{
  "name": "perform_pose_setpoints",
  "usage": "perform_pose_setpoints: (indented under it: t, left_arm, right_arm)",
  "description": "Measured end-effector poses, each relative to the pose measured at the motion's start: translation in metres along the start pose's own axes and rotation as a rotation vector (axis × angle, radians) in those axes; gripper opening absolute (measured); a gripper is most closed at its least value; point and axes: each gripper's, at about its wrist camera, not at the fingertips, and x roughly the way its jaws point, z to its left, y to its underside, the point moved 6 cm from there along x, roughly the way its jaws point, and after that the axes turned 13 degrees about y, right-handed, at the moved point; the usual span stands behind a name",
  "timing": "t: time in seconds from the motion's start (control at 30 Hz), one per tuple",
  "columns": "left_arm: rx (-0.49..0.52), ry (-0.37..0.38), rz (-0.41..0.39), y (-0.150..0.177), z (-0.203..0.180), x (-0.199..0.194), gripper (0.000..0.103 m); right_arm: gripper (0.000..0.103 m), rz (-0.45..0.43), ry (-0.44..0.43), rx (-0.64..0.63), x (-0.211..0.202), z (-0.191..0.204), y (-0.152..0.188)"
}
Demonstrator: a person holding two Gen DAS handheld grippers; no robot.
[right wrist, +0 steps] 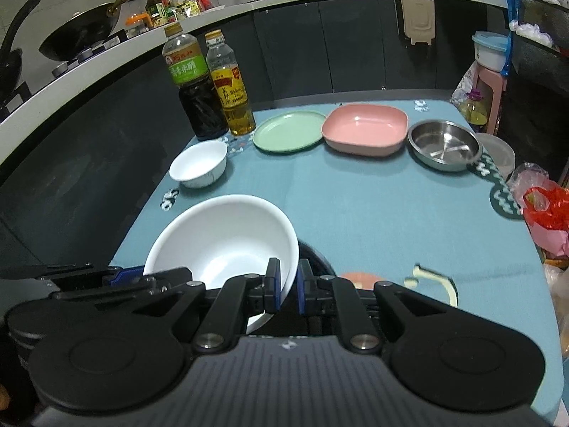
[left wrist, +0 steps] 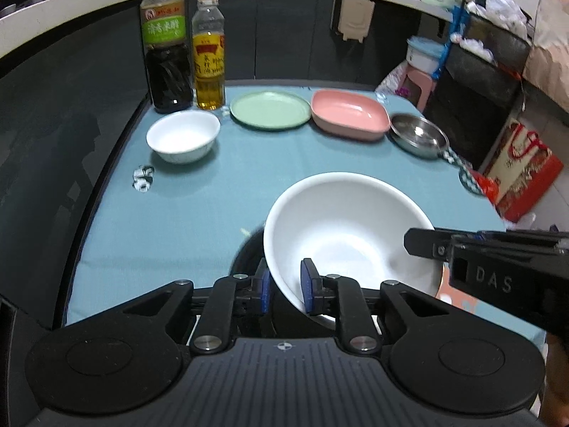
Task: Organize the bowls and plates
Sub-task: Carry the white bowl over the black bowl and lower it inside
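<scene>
Large white bowl (left wrist: 350,227) is tilted above the teal tablecloth (left wrist: 199,220), near edge; left gripper (left wrist: 284,286) & right gripper (right wrist: 288,286) each clamp its rim. Beyond: 1 small white bowl (left wrist: 183,135), 1 green plate (left wrist: 269,109), 1 pink dish (left wrist: 350,114), 1 steel bowl (left wrist: 419,135), 2 bottles (left wrist: 167,46).

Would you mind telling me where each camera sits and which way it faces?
Left wrist: on the left claw, looking forward and down across the blue table; its pads pinch the large white bowl; the right claw enters from the right.
Right wrist: on the right claw, same direction; it pinches the bowl's opposite rim.
Shared: bowl, green plate, pink dish.
</scene>
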Motion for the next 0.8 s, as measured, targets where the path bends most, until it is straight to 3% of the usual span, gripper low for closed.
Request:
perform_pose_setpoints:
  t: [0.8]
  left_arm:
    - [0.011, -0.039, 0.106, 0.027, 0.004, 0.027, 0.016]
  right_arm:
    - [0.011, 0.079, 0.037, -0.025, 0.021, -0.001, 0.034]
